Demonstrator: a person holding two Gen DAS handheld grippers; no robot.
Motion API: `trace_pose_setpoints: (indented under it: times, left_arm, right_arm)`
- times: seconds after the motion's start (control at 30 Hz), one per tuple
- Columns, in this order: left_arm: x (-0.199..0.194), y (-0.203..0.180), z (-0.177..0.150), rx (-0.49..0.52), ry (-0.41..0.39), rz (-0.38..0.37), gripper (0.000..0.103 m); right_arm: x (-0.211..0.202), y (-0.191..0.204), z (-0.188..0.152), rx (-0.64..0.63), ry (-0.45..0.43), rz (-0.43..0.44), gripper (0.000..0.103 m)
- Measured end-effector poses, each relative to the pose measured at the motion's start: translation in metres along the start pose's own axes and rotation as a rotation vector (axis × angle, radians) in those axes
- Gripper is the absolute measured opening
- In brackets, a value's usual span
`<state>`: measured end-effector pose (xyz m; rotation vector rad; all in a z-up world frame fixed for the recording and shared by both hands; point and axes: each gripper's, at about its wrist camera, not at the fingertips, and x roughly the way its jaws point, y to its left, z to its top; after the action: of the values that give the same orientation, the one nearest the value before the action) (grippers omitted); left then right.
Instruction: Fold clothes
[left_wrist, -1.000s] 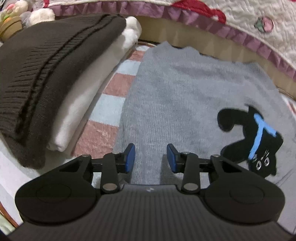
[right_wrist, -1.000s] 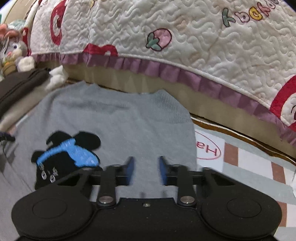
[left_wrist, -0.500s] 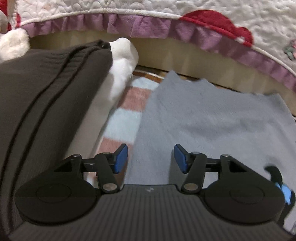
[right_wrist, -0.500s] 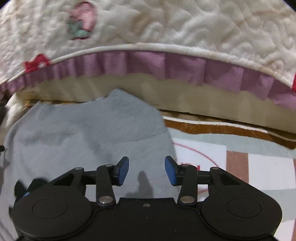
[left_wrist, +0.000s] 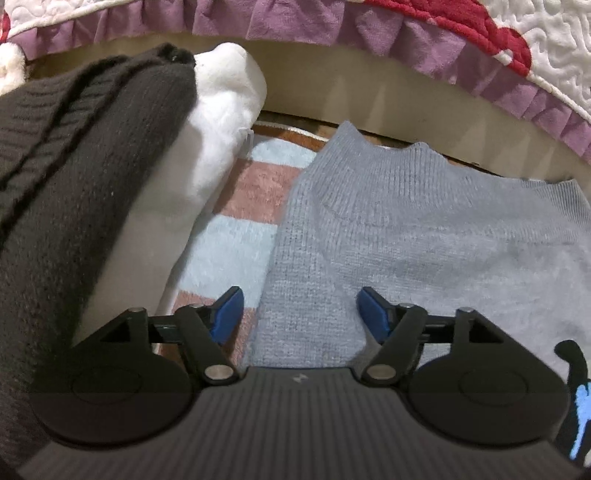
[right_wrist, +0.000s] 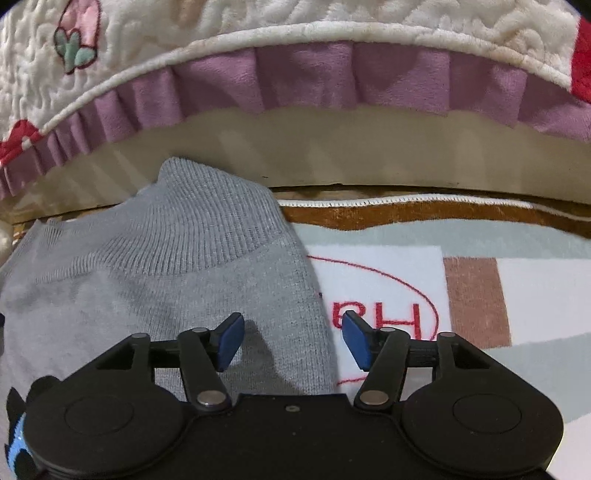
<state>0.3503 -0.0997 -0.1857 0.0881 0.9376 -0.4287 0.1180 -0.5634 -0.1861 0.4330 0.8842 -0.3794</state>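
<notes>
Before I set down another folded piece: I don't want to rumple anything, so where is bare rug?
Most bare rug lies right of the grey sweater, up to the bed base under the purple ruffle. A narrow checked strip runs between the sweater and the folded stack, dark knit over white; it's cramped, and the left gripper straddles its edge.

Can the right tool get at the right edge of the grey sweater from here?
Probably yes: the right tool is open and straddles the grey sweater edge, with only rug beside it.
</notes>
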Motion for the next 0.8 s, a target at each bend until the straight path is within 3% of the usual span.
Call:
trace_pose_setpoints:
  times: [0.07,0.1,0.13,0.17,0.27,0.43,0.6,0.8]
  left_arm:
    - [-0.001,-0.003,-0.004,0.017,-0.023,0.001,0.064]
    - [-0.003,-0.008,-0.005,0.044,-0.032,0.005,0.040]
    - [-0.006,-0.013,-0.006,0.071,-0.033,-0.013,0.018]
    - [-0.008,-0.016,-0.005,0.083,-0.020,-0.031,0.010]
    - [-0.025,-0.020,-0.006,0.055,-0.041,-0.036,0.008]
    - [-0.075,-0.021,-0.018,-0.016,-0.171,-0.093,0.008]
    - [-0.137,0.010,-0.041,-0.193,-0.335,-0.418,0.007]
    - [-0.168,0.059,-0.056,-0.381,-0.323,-0.539,0.007]
  right_arm:
    - [-0.001,0.003,-0.008,-0.001,-0.046,0.022,0.067]
    - [-0.002,0.004,-0.011,0.008,-0.055,0.055,0.051]
    - [-0.003,0.005,-0.015,0.017,-0.065,0.088,0.014]
    - [-0.005,0.006,-0.018,0.034,-0.068,0.111,0.013]
    - [-0.030,0.006,-0.025,0.087,-0.156,0.159,0.012]
    - [-0.080,-0.003,-0.030,0.175,-0.235,0.252,0.011]
    - [-0.121,-0.006,-0.035,0.250,-0.293,0.279,0.011]
    - [-0.161,-0.031,-0.047,0.337,-0.374,0.365,0.011]
